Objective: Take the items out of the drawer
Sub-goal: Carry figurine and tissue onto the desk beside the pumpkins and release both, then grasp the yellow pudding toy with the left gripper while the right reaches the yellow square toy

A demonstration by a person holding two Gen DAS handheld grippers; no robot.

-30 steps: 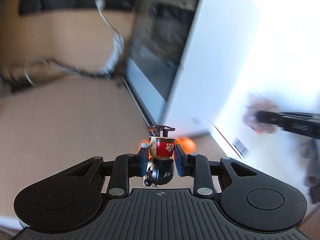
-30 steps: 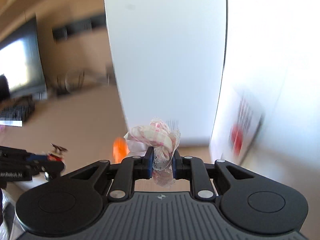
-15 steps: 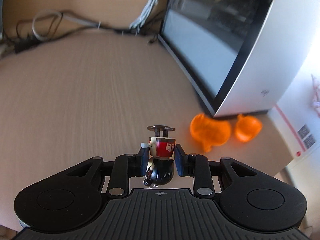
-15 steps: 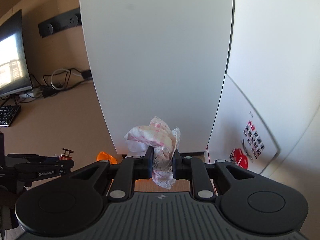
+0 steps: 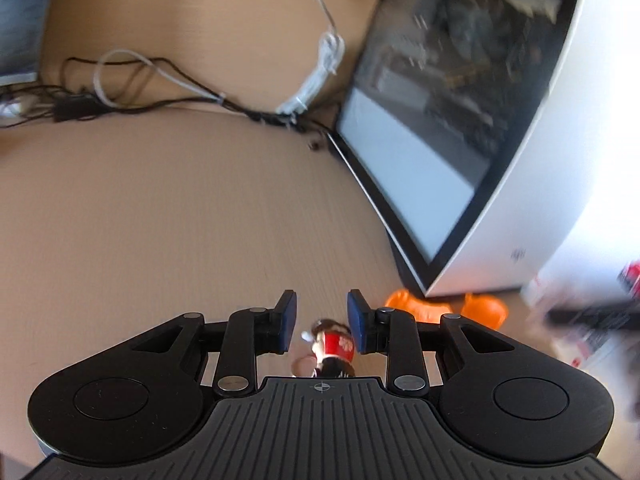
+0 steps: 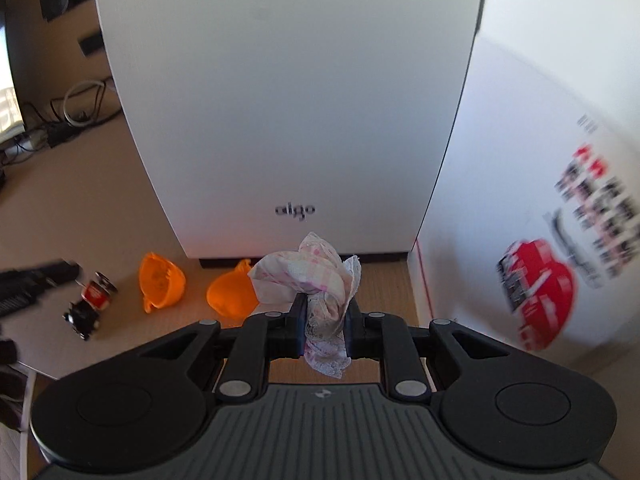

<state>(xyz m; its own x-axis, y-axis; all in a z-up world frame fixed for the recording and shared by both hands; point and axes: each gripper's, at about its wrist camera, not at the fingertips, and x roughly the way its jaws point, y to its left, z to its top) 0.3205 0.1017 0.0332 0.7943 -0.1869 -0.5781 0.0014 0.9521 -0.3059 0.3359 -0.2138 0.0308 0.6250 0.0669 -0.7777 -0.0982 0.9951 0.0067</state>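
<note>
A small figurine [image 5: 334, 348] with a red body and black head lies on the desk below my left gripper [image 5: 322, 308]. The blue pads stand apart on either side and do not press it. In the right wrist view the figurine [image 6: 90, 300] lies on its side, with the left gripper [image 6: 40, 280] blurred just beyond it. My right gripper [image 6: 323, 312] is shut on a crumpled pink-and-white lace cloth [image 6: 308, 276], held a little above the desk in front of the white computer case [image 6: 288, 100].
Two orange plastic pieces [image 6: 162, 280] [image 6: 232, 294] lie at the foot of the case. A white box with red print [image 6: 540, 200] stands at the right. Cables [image 5: 160, 84] trail along the back of the tan desk [image 5: 160, 220].
Both grippers have come down towards the desk. The figurine has left the left pads and now lies on the desk. The right gripper still holds the cloth.
</note>
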